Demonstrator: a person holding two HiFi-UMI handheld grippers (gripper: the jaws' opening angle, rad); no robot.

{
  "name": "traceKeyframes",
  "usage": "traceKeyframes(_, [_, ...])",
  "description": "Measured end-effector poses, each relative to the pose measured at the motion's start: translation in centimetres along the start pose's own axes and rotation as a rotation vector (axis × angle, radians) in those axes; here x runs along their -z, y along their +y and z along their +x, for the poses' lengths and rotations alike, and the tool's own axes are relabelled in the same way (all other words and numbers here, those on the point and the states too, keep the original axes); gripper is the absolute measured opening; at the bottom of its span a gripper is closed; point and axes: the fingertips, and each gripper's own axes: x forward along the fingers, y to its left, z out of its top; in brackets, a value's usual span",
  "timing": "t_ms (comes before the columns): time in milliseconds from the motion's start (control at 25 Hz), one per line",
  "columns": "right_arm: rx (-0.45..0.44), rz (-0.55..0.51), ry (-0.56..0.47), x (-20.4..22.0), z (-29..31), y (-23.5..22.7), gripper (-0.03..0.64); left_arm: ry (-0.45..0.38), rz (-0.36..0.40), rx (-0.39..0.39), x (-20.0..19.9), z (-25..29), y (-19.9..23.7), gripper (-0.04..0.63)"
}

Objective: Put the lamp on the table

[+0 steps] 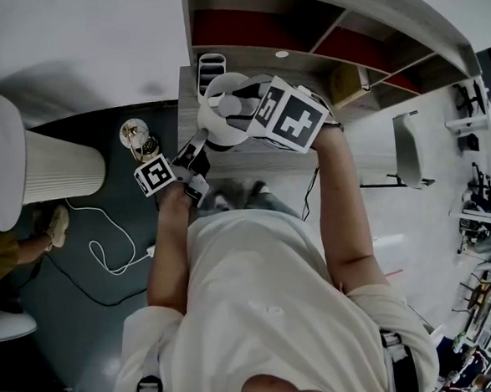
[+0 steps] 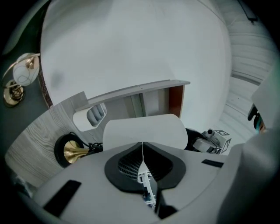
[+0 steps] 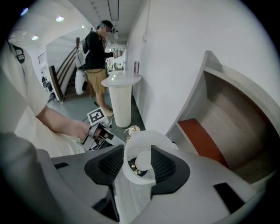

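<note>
The lamp [image 1: 213,118] stands on the pale wood-grain worktop [image 2: 35,140], close against the front of an open shelf unit [image 3: 227,113] with red back panels. The right claw [image 3: 139,153] comes down over it from above with its jaws spread wide. The white lampshade [image 3: 144,136] sits between them, and the right gripper view looks straight into it at the round bulb [image 3: 142,159] and some brass-coloured fittings. The pads lie just beside the shade's wall and seem not to press on it, though the rim hides the exact gap. The left claw [image 2: 143,146] is empty and fully closed, its jaws meeting in a thin line. It points level at the side of the shade from nearby. To the left of the shade in that view, a brass-coloured trumpet-shaped part [image 2: 74,151] with a black cable rests on the worktop. On the dark floor beside the worktop stands a second small lamp [image 1: 134,133] near a white ribbed pedestal [image 1: 59,166], and another person [image 3: 94,57] stands further back.
</note>
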Motion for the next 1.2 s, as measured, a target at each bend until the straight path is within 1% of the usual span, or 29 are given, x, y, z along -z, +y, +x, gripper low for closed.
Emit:
traceKeyframes(80, [0.03,0.034,-0.086,0.3,-1.9,-0.8,0.169,0.004,0.059,-0.013,-0.3,0.0,-1.2,0.021])
traceKeyframes(320, [0.116,0.138,-0.293,2.7,-5.9,-3.1,0.057,0.019,0.346,-0.083,-1.6,0.1,-4.3,0.021])
traceKeyframes(400, [0.144,0.168,-0.361,3.4,-7.0,-3.7,0.029,0.021,0.425,-0.112,-1.7,0.1,-5.3,0.021])
traceKeyframes(480, [0.156,0.192,-0.426,4.3,-8.0,-4.0,0.029,0.018,0.495,-0.127,-1.7,0.0,-6.3,0.017])
traceKeyframes(600, [0.152,0.243,-0.517,5.8,-9.0,-4.2,0.029,0.019,0.605,-0.158,-1.6,-0.2,-7.6,0.015])
traceKeyframes(760, [0.134,0.346,-0.66,7.0,-9.8,-4.2,0.028,0.068,0.747,-0.23,-1.1,-0.6,-8.7,0.015])
traceKeyframes(840, [0.142,0.364,-0.716,7.2,-10.1,-4.1,0.028,0.078,0.817,-0.254,-0.8,-0.7,-9.3,0.014])
traceKeyframes(960, [0.167,0.369,-0.771,7.5,-10.4,-3.7,0.028,0.066,0.918,-0.286,-0.8,-0.9,-10.4,0.014])
traceKeyframes(1080, [0.176,0.381,-0.827,7.7,-10.6,-3.6,0.028,0.073,0.98,-0.291,-0.7,-0.9,-11.2,0.014])
traceKeyframes(1200, [0.193,0.386,-0.853,8.3,-10.5,-4.1,0.028,0.044,0.978,-0.278,-0.7,-0.6,-11.8,0.014])
